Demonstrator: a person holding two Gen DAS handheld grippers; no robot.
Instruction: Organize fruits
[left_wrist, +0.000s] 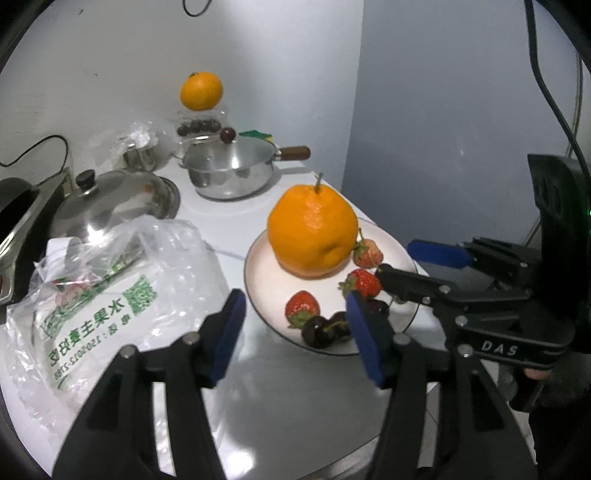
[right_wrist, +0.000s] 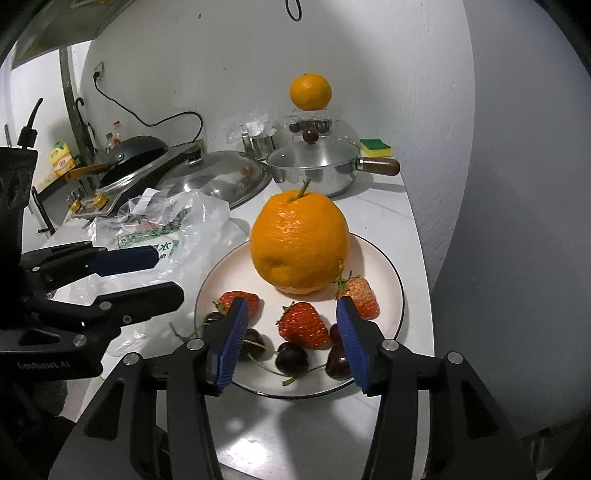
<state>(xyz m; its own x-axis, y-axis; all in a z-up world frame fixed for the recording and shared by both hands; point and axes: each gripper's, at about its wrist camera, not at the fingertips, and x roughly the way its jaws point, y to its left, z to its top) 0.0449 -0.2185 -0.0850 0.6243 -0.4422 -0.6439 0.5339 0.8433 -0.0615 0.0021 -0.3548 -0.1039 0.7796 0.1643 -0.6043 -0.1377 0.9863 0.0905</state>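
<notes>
A white plate (right_wrist: 391, 280) on the white counter holds a large orange (right_wrist: 300, 243), three strawberries (right_wrist: 303, 325) and several dark cherries (right_wrist: 291, 357). The plate (left_wrist: 266, 288) and orange (left_wrist: 312, 230) also show in the left wrist view. My right gripper (right_wrist: 291, 310) is open and empty, low over the plate's near side, its fingers either side of the middle strawberry. My left gripper (left_wrist: 295, 301) is open and empty, at the plate's left edge beside a clear plastic fruit bag (left_wrist: 110, 291). A second orange (right_wrist: 310, 91) sits on a clear box of cherries (right_wrist: 309, 125) at the back.
A steel saucepan with a lid and wooden handle (right_wrist: 317, 166) stands behind the plate. A large steel lid (right_wrist: 218, 177), a black pan (right_wrist: 133, 155), a steel cup (right_wrist: 258, 142) and a sponge (right_wrist: 376, 147) lie further back. The counter's edge runs close along the right.
</notes>
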